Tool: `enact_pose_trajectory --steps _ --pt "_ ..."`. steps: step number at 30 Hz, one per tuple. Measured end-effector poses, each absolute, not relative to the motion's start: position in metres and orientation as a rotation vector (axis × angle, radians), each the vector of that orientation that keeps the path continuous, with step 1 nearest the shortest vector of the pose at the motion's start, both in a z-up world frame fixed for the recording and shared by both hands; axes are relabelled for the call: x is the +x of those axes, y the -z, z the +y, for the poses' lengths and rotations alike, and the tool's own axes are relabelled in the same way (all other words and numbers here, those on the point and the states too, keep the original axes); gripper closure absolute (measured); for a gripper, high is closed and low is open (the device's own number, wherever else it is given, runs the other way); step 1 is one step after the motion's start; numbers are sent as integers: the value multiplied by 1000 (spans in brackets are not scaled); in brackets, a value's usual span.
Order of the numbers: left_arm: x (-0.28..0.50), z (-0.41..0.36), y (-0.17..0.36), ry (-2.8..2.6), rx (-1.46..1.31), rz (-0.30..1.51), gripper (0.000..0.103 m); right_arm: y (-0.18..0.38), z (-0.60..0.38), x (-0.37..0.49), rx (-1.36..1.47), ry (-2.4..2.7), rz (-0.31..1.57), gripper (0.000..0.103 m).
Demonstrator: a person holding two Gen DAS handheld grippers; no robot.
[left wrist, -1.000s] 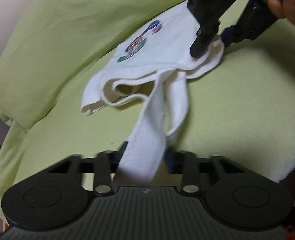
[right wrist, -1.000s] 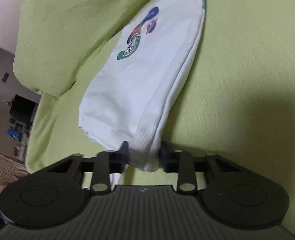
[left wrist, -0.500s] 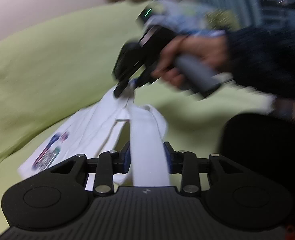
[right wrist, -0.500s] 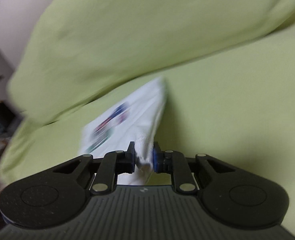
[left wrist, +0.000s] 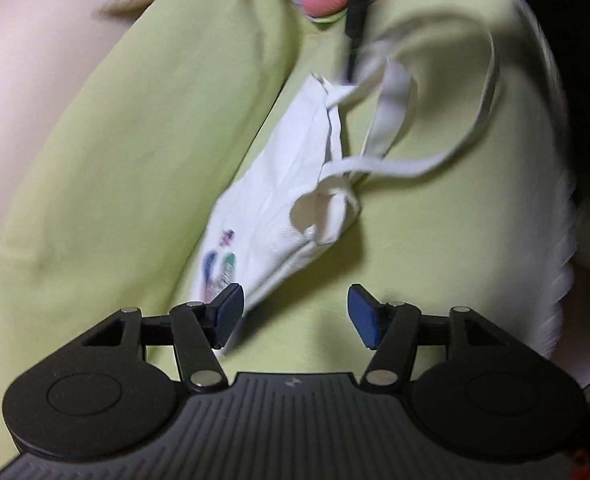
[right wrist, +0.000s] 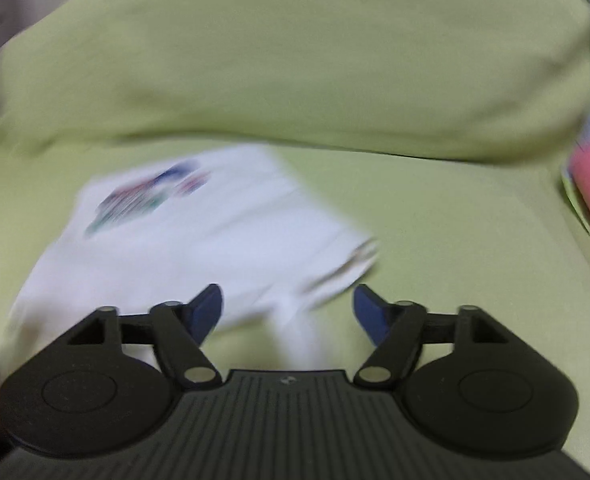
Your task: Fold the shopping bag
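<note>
We hold the left claw with its jaws spread wide, blue pads facing each other and nothing between them. The right claw is likewise spread wide and grips nothing. In the left wrist view, the right claw's dark fingers point downward at the top of frame, blurred.

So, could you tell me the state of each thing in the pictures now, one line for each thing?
Left tongs: open, holding nothing.
Right tongs: open, holding nothing.
Shopping bag: lying crumpled on the green cover, not folded neatly, printed side up.
Bag straps: loose, one looping wide over the cover.
Green cover: spread over the seat, a little wrinkled.
</note>
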State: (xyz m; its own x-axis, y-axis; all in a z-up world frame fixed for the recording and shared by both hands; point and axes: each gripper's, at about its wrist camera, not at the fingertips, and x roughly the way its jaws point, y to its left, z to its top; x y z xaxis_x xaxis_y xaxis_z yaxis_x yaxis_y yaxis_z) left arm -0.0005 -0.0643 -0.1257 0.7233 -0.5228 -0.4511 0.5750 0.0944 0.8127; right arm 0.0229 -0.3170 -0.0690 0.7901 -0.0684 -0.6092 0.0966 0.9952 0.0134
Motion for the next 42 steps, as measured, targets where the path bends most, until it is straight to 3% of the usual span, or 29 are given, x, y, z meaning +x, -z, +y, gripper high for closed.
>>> enact_pose_trajectory --steps 6,7,9,10,12,13,14,21,26,27,28,30,31,32,35,37,42 --pt "39 -92 151 793 1381 -71 36 105 -236 -1 -365 0 671 15" --pt "46 -96 155 789 1385 -70 39 109 -234 3 -411 6 665 15" --pt "57 -102 157 779 1381 -45 58 118 -229 12 -502 20 652 13" --pt "61 -104 156 773 1375 -23 76 123 -226 16 -548 27 645 17" --pt "67 -107 154 786 1368 19 81 131 -221 25 -639 40 630 36" --pt "69 -108 153 795 1363 38 85 135 -221 30 -674 42 635 83" --pt "69 -109 152 804 1357 55 88 135 -230 39 -680 27 682 92" --pt "48 -124 120 963 1150 131 90 111 -330 34 -1054 115 715 94" --pt "3 -186 89 1183 882 90 88 68 -436 46 -1191 340 741 94" --pt "-7 -201 88 1213 853 79 87 67 -454 53 -1236 392 759 93" --pt "-15 -214 89 1242 834 80 80 68 -470 59 -1276 433 781 89" --pt "-31 -232 95 1303 828 98 76 76 -492 58 -1312 416 861 58" --pt "-39 -232 99 1340 844 99 70 80 -499 54 -1319 382 909 27" --pt "-45 -228 103 1357 869 85 62 88 -501 44 -1308 324 946 19" --pt "-47 -197 115 1338 969 41 55 106 -488 2 -1276 255 969 18" --pt "-37 -176 122 1266 1047 48 55 115 -469 -26 -1236 235 922 10" --pt "10 -147 146 1014 1312 44 56 108 -417 -87 -959 171 798 12"
